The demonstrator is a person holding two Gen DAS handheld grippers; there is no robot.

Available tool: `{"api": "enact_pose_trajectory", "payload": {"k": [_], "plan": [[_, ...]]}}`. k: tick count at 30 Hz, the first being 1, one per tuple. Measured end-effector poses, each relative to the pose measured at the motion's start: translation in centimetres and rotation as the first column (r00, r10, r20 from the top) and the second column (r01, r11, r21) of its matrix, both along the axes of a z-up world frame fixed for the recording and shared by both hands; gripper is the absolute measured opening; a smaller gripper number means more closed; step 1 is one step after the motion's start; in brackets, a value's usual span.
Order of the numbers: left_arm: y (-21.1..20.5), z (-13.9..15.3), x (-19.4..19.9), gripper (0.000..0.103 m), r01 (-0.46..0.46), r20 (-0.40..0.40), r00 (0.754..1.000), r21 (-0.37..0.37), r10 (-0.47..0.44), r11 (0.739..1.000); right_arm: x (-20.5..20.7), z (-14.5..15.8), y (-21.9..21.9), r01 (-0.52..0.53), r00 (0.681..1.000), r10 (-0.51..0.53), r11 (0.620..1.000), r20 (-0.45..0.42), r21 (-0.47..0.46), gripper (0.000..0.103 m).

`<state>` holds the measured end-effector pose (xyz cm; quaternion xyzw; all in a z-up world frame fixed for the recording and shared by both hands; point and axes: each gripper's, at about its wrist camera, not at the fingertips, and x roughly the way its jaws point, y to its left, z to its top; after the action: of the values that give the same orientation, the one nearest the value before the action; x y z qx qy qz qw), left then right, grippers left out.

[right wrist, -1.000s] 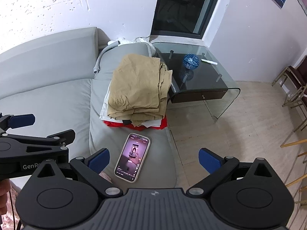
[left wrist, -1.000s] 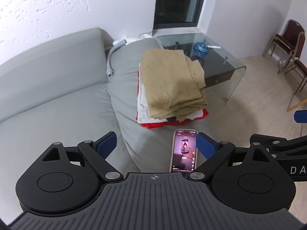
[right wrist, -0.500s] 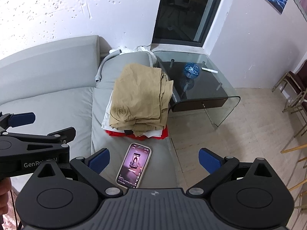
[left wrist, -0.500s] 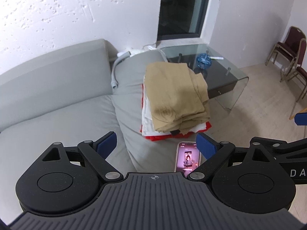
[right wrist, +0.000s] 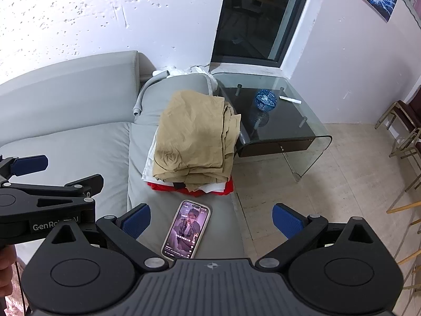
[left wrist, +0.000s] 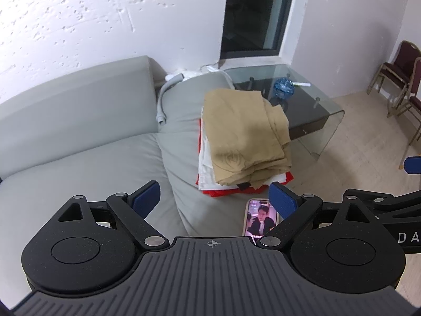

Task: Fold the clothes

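Note:
A folded tan garment (left wrist: 244, 134) (right wrist: 194, 137) tops a stack of folded clothes on the grey sofa arm, with white and red garments (left wrist: 208, 184) (right wrist: 163, 186) under it. My left gripper (left wrist: 214, 197) is open and empty, held back from and above the stack. My right gripper (right wrist: 211, 217) is open too, with nothing between its fingers, and hangs above the sofa arm's front end. The left gripper (right wrist: 34, 166) shows at the left edge of the right wrist view.
A phone (left wrist: 259, 221) (right wrist: 188, 230) with a lit screen lies on the sofa arm just in front of the stack. A glass side table (right wrist: 289, 121) (left wrist: 310, 105) with a blue ball (right wrist: 265, 100) stands right of the sofa (left wrist: 79, 163). Chairs (left wrist: 402, 79) are at far right.
Both grippers have drawn back and risen, so the clothes stack looks smaller and farther. Both stay open and empty. The stack has not moved.

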<state>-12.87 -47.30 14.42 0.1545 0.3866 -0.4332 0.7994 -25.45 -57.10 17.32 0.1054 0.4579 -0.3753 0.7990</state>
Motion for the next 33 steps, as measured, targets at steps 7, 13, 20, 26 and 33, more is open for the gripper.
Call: {"api": "enact_pose_trajectory", "payload": {"k": [7,13,20,26,33], "plan": [[0.03,-0.04,-0.13,0.093,0.001,0.001,1.0,-0.002,-0.001,1.0,0.04,0.02,0.06,0.004,1.0,-0.004,1.0,0.003,0.0,0.1],[-0.09,-0.28,-0.11,0.093,0.005,-0.005,1.0,0.005,-0.005,1.0,-0.06,-0.08,-0.02,0.006,1.0,-0.006,1.0,-0.004,0.002,0.1],[-0.26,-0.49,-0.1,0.093,0.007,-0.006,1.0,0.011,-0.007,1.0,-0.09,-0.38,0.04,0.006,1.0,-0.006,1.0,-0.009,0.004,0.1],[-0.34,-0.58,-0.14,0.093,0.007,-0.001,1.0,0.014,-0.007,1.0,-0.05,-0.46,0.01,0.008,1.0,-0.007,1.0,-0.01,0.007,0.1],[-0.3,-0.68,-0.36,0.093,0.008,-0.001,1.0,0.018,-0.008,1.0,-0.34,-0.55,0.14,0.016,1.0,-0.016,1.0,-0.009,0.012,0.1]]}}
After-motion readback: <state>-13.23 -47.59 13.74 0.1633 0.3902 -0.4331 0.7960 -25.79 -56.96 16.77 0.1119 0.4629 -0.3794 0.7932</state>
